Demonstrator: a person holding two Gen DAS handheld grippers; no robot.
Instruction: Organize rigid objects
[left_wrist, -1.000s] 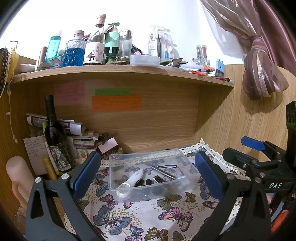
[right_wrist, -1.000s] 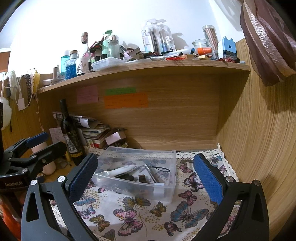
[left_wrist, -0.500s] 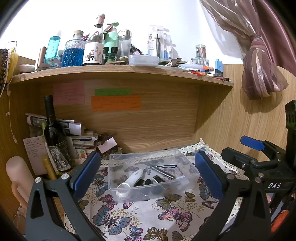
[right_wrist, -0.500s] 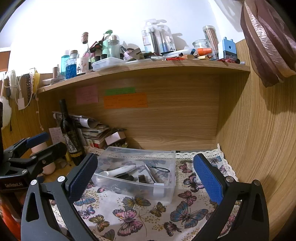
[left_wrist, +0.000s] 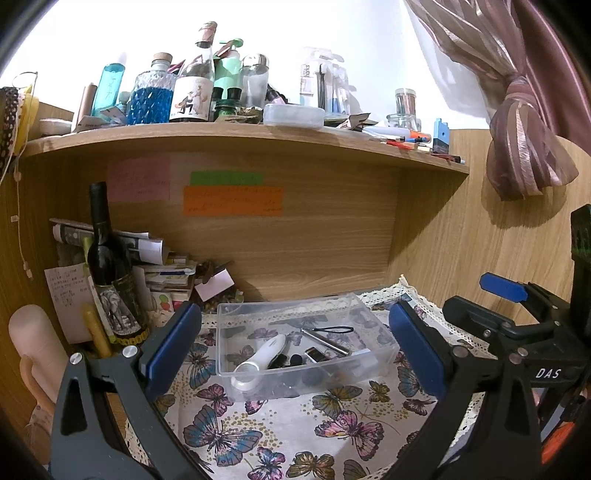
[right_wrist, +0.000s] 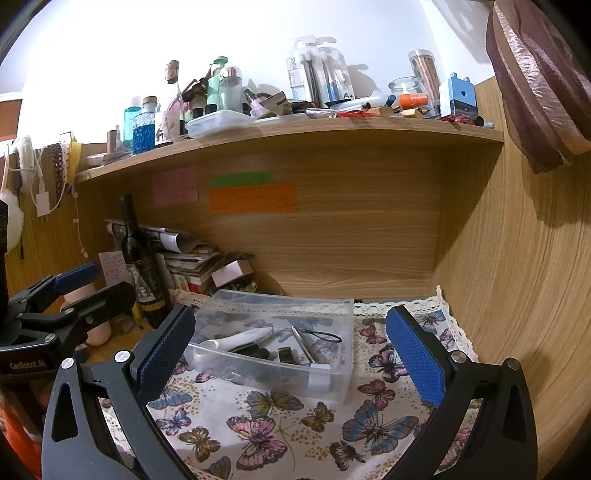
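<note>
Jaws wide, both grippers level facing bin (left_wrist: 306, 347).

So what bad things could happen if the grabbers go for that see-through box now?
The clear box is light and open on top. A push from either open gripper, left or right, might slide it on the butterfly cloth or tip it, spilling the white device and metal pen. The wine bottle stands close by the left gripper, so a wide swing could knock it over.
</note>
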